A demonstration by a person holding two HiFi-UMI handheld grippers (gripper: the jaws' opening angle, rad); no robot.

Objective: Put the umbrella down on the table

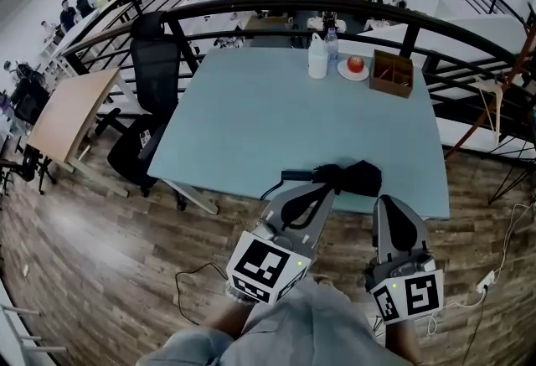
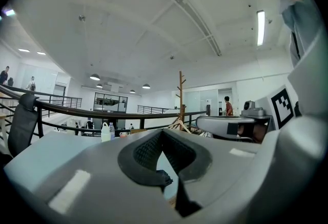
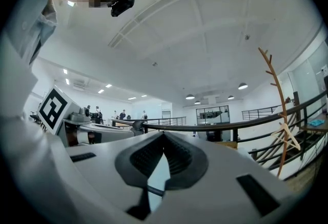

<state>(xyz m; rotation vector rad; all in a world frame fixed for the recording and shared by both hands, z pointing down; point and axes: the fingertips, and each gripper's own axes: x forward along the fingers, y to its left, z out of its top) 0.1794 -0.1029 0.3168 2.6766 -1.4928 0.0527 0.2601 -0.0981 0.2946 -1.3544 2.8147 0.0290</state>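
A pale blue rectangular table [image 1: 251, 121] stands before a black railing. In the head view, the folded black fabric umbrella [image 1: 347, 177] lies at its six o'clock edge. The left gripper [image 1: 322, 188] meets it at seven o'clock and the right gripper [image 1: 383, 201] sits just beside it at five. In the left gripper view, the pads [image 2: 146, 154] are pressed together, with black fabric showing beneath. In the right gripper view, the pads [image 3: 179, 159] are likewise together.

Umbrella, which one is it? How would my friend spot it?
Find the big pale blue table. At its near edge is the umbrella, a folded black bundle. Everything else, the jug, bottle, apple and wooden box, stands at the far edge.
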